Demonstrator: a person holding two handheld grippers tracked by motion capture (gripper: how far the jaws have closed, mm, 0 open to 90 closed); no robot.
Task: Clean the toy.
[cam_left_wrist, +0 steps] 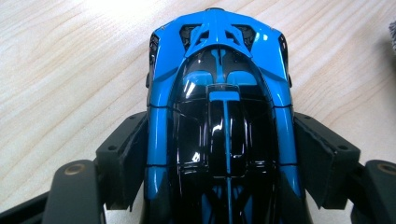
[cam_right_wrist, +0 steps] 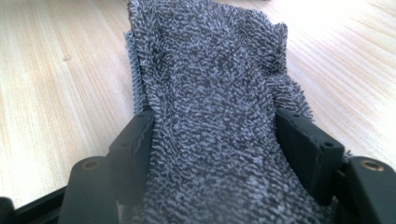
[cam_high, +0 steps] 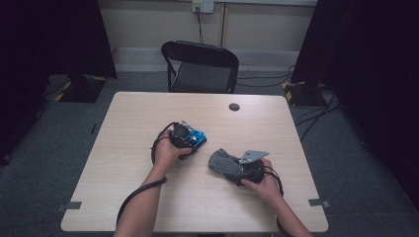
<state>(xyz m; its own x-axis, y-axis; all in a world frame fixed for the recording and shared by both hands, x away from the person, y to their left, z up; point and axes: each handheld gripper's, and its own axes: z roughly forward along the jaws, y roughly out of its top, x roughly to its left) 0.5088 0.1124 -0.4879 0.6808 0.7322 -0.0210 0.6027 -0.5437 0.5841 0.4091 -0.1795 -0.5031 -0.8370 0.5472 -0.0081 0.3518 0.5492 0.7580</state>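
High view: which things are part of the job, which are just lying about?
In use:
- blue toy car, between the left tongs, pads against its sides
- grey cloth, clamped in the right tongs
- table as work surface

Lying about:
- black folding chair behind the table
- cables on the floor
- wall socket

Glossy plastic toy car (cam_left_wrist: 219, 116); fuzzy grey cloth (cam_right_wrist: 210, 116); matt wood-grain table (cam_high: 148, 197).
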